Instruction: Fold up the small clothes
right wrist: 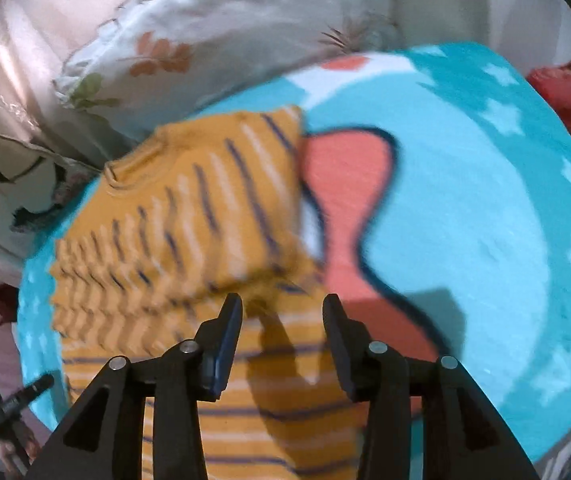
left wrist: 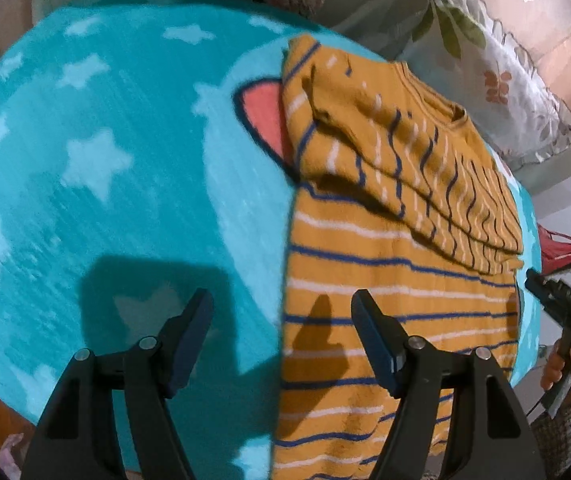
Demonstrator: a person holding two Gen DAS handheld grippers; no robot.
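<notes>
1. The striped sweater (left wrist: 397, 240) lies on the blue star blanket (left wrist: 105, 160), its sleeves folded across its far half.
2. The left gripper (left wrist: 281, 304) hovers over its left edge, jaws wide, empty.
3. The right gripper (right wrist: 281, 308) hangs above its near half, jaws wide, empty.

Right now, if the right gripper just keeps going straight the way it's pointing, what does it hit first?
Most likely the striped mustard sweater: the open right gripper points at the edge of its folded-over sleeves, above the flat body. Depth is unclear and the view is blurred.
</notes>
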